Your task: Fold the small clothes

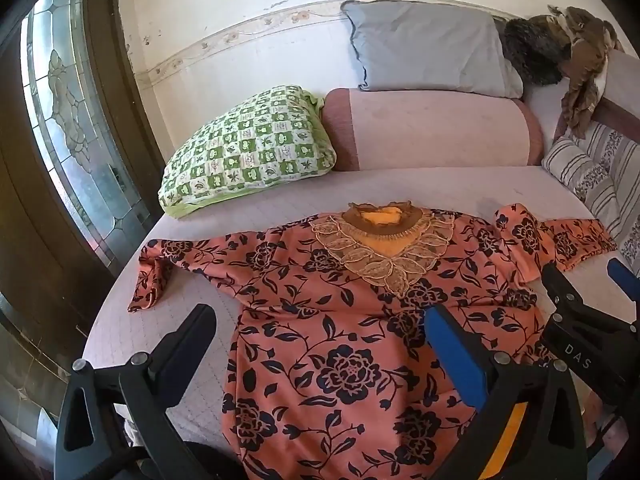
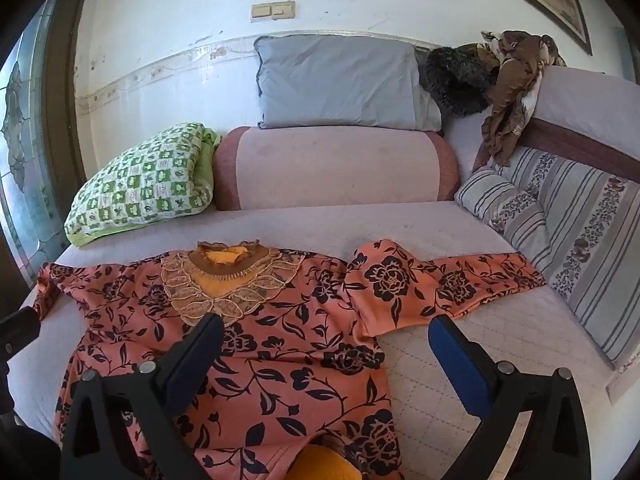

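An orange blouse (image 1: 340, 320) with black flowers and a lace collar (image 1: 380, 248) lies spread flat, front up, on the pale bed, sleeves out to both sides. It also shows in the right wrist view (image 2: 256, 344), with the right sleeve (image 2: 440, 280) bent near a striped cushion. My left gripper (image 1: 320, 328) is open and empty, held above the blouse's left side. My right gripper (image 2: 326, 336) is open and empty above the blouse's right side; it also shows in the left wrist view (image 1: 584, 292) at the right edge.
A green checked pillow (image 1: 248, 148), a pink bolster (image 1: 432, 132) and a grey pillow (image 1: 428, 48) lie at the back. Striped cushions (image 2: 560, 216) line the right side. A brown cloth (image 2: 512, 88) hangs over the headboard. A glass door (image 1: 72, 128) stands on the left.
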A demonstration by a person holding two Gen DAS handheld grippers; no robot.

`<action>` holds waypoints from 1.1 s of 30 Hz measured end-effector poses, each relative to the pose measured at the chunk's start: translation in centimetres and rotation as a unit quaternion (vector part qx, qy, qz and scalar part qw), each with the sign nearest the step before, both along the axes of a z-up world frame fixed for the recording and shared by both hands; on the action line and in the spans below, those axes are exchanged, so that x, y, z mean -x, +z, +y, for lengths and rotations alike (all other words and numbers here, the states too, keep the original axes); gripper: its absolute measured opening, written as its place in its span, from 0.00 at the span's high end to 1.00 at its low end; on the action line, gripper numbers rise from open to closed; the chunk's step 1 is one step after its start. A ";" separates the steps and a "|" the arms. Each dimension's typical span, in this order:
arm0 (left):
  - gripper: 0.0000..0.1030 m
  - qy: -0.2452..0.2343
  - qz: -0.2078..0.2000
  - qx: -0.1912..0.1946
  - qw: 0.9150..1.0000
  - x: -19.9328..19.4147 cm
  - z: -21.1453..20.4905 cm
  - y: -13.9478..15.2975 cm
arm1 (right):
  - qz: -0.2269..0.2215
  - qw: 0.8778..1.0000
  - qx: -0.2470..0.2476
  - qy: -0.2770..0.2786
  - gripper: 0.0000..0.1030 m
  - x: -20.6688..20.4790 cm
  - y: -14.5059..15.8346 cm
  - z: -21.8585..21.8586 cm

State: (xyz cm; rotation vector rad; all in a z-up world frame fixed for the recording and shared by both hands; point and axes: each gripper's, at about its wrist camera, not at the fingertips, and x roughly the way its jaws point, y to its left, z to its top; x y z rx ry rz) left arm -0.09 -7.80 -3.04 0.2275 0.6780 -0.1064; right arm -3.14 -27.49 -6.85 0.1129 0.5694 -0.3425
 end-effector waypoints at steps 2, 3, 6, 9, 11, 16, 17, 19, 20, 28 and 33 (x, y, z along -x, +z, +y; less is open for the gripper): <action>0.00 0.000 0.001 -0.001 1.000 0.0 0.0 -0.1 | 0.000 1.000 0.002 -0.002 0.00 0.1 0.1 0.2; 0.00 0.000 0.002 0.000 1.000 0.0 0.1 -0.2 | 0.000 1.000 0.002 -0.002 0.00 0.1 0.1 0.2; 0.00 -0.001 0.002 0.000 1.000 0.1 0.2 -0.2 | -0.001 1.000 -0.002 0.000 0.00 0.1 0.0 0.0; 0.00 -0.001 0.002 0.001 1.000 0.0 0.2 -0.2 | 0.002 1.000 -0.002 0.000 0.00 0.1 -0.1 0.1; 0.00 -0.001 0.003 0.001 1.000 0.0 0.2 -0.3 | 0.001 1.000 0.002 0.000 0.00 0.2 -0.1 0.3; 0.00 0.000 0.007 0.002 1.000 -0.1 0.2 -0.6 | 0.000 1.000 0.008 -0.001 0.00 0.0 -0.2 0.0; 0.00 0.000 0.008 0.002 1.000 -0.1 0.3 -0.7 | 0.000 1.000 0.008 -0.001 0.00 0.0 -0.2 0.0; 0.00 -0.001 0.009 0.002 1.000 -0.2 0.2 -0.9 | 0.001 1.000 0.009 -0.001 0.00 0.0 -0.3 0.0; 0.00 -0.001 0.010 0.002 1.000 -0.3 0.1 -1.0 | -0.002 1.000 0.011 -0.003 0.00 0.0 -0.5 0.3; 0.00 -0.003 0.041 0.004 0.999 -1.1 0.1 -3.1 | 0.011 1.000 0.002 -0.006 0.00 -0.4 -1.2 -0.3; 0.00 0.011 0.097 0.014 0.995 -2.4 1.1 -5.8 | 0.013 1.000 -0.007 -0.016 0.00 -0.8 -2.3 -1.9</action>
